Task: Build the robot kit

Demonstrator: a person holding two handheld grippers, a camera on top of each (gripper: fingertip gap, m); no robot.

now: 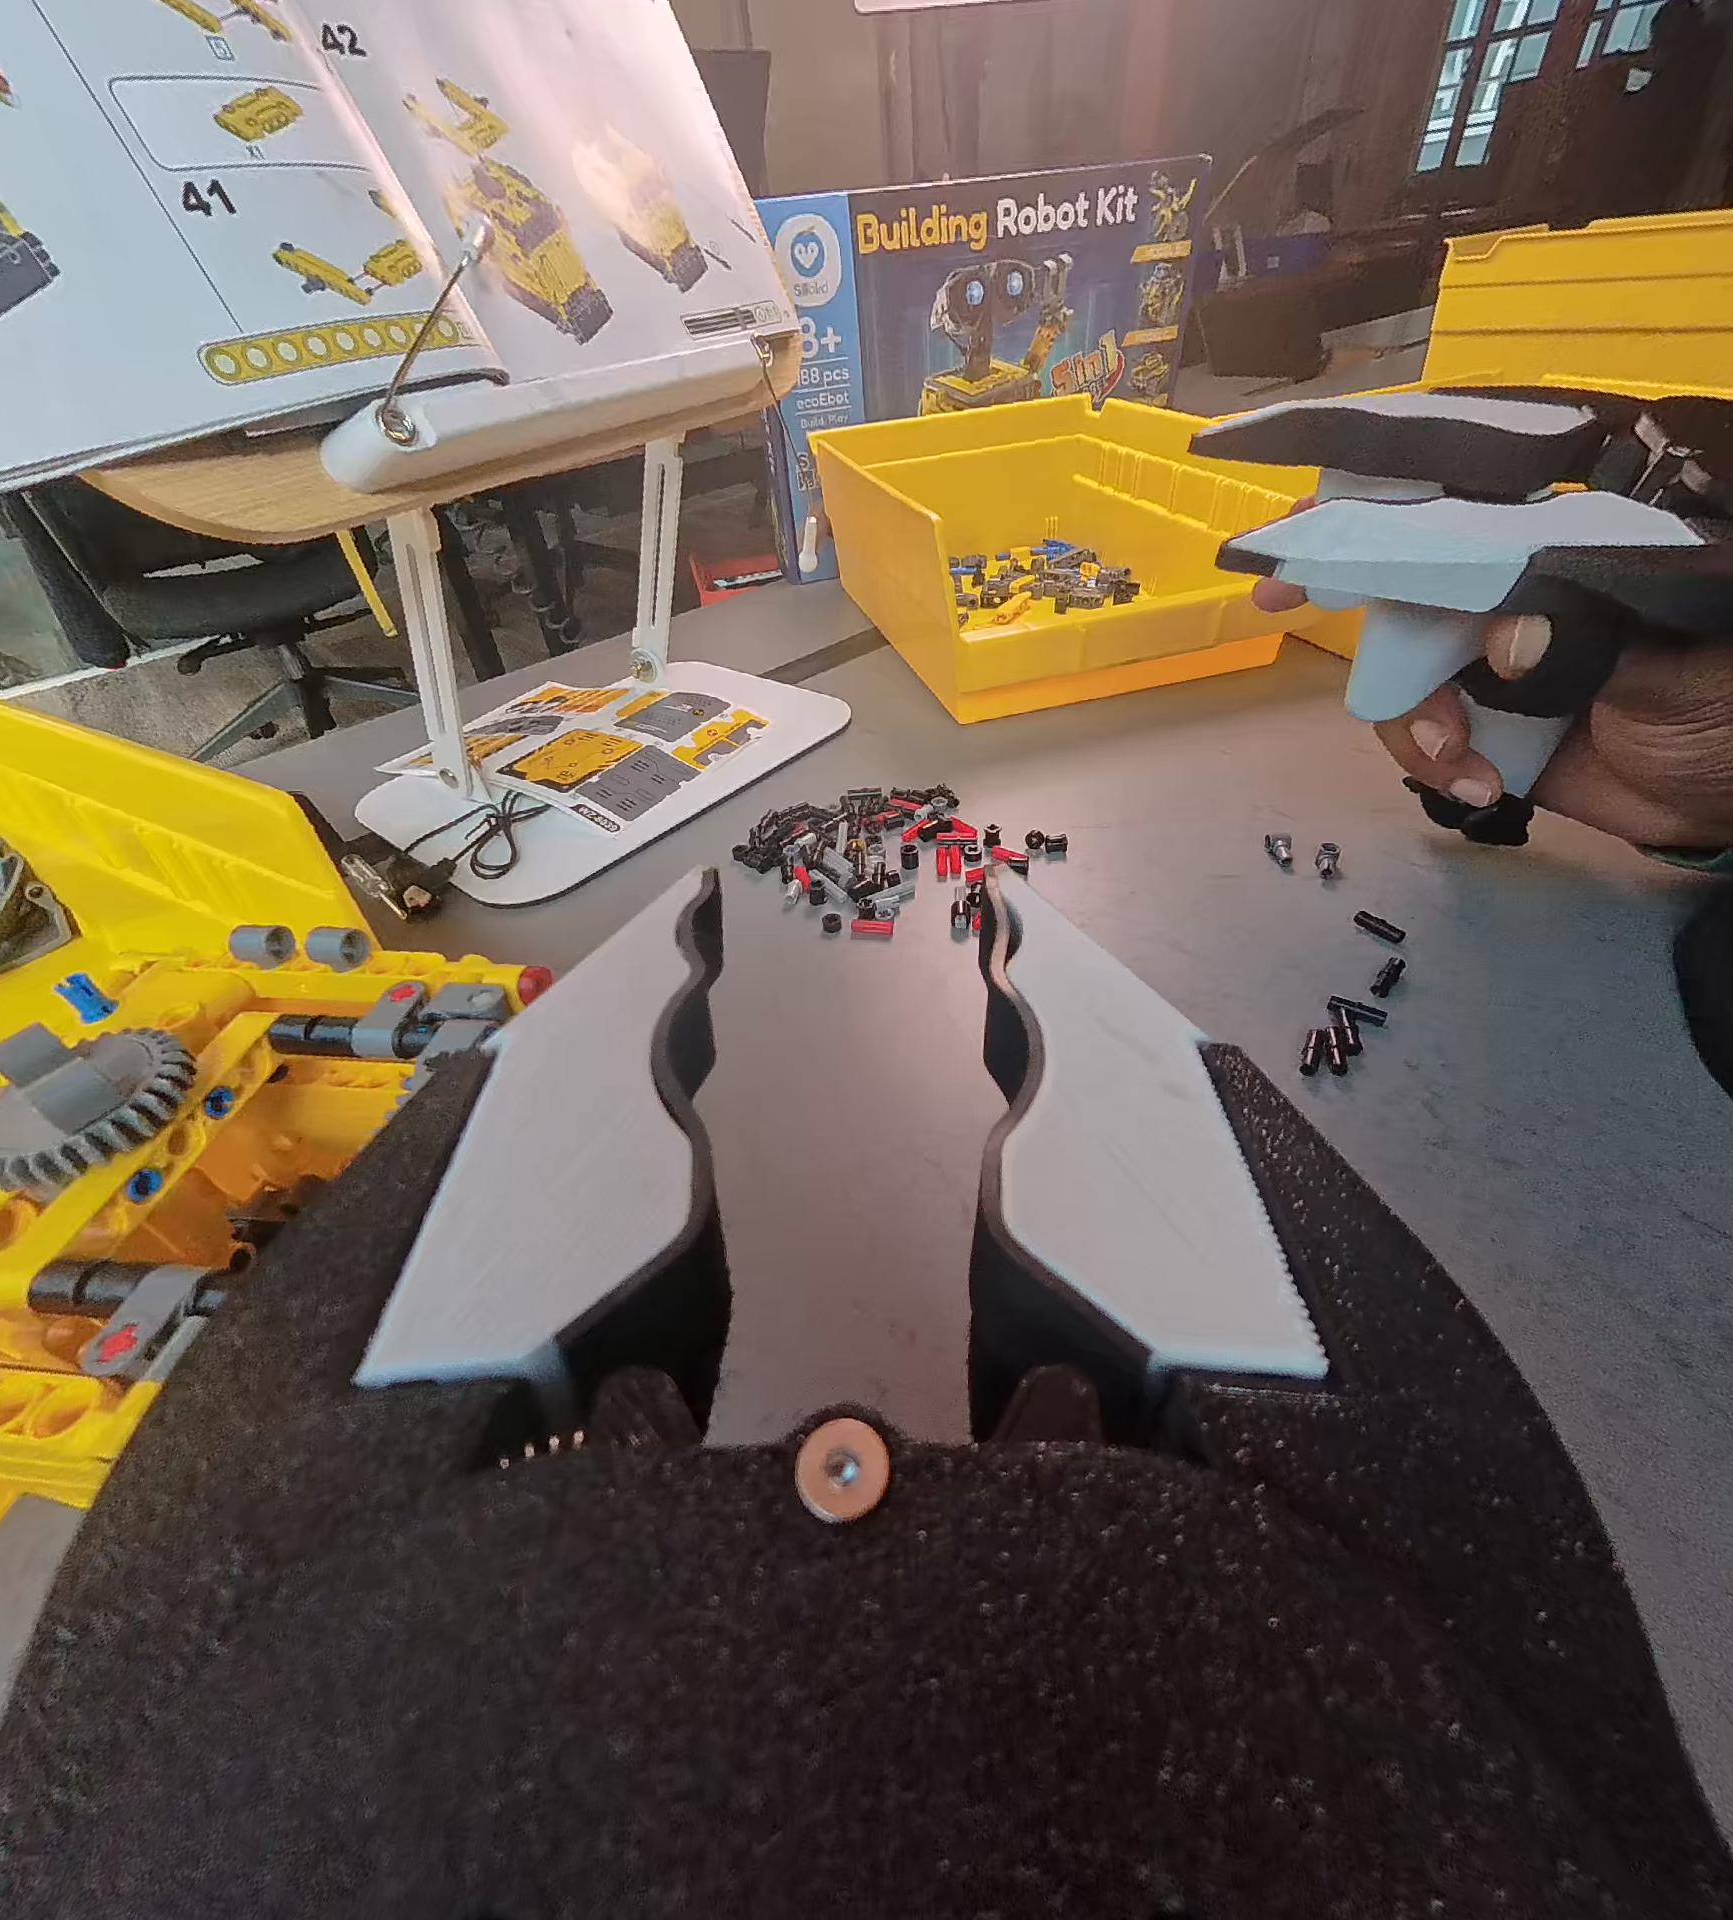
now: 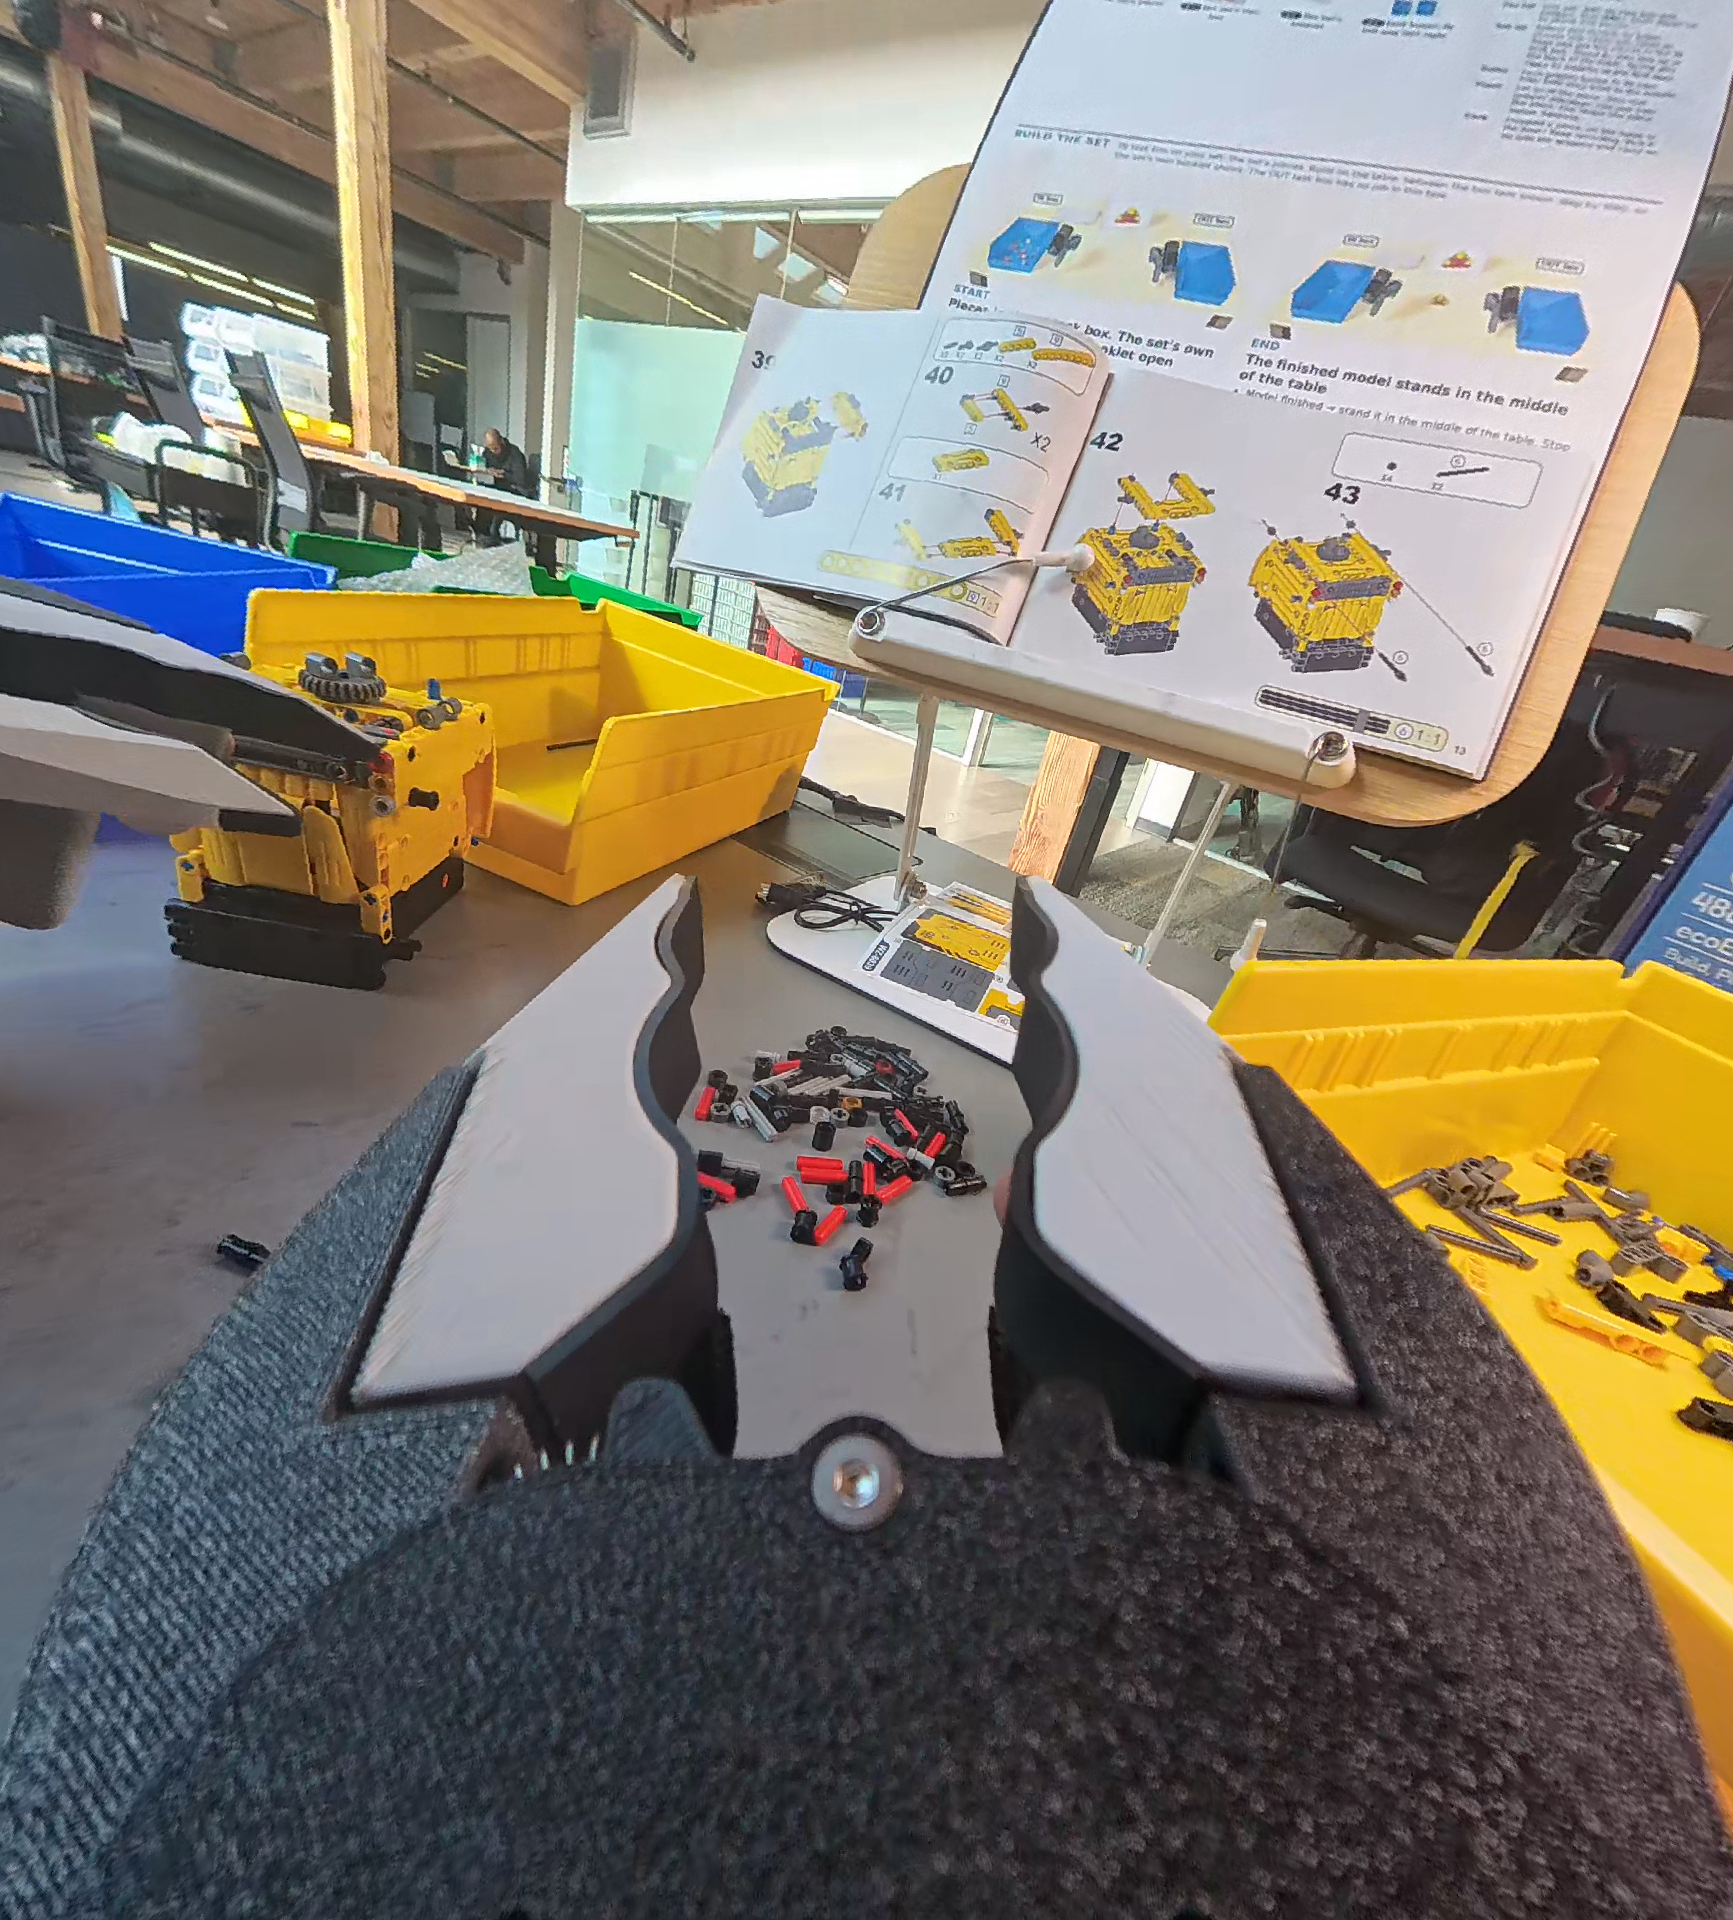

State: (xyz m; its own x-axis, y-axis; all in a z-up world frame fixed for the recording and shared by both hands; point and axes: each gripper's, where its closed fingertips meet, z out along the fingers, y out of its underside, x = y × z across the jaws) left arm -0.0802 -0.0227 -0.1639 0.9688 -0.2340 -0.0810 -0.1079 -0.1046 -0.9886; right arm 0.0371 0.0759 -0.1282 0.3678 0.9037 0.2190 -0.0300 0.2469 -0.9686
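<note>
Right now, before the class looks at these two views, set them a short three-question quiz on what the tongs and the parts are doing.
1. True or false: the left tongs hold a red pin.
2. Where does the pile of small black and red pins lie: A in a bin, B on the grey table, C on the book stand?
3. Fill in: the yellow model stands beside an empty ____ bin.

Key: 1 false, both tongs are open and empty, the right tongs too; 2 B; 3 yellow.
</note>
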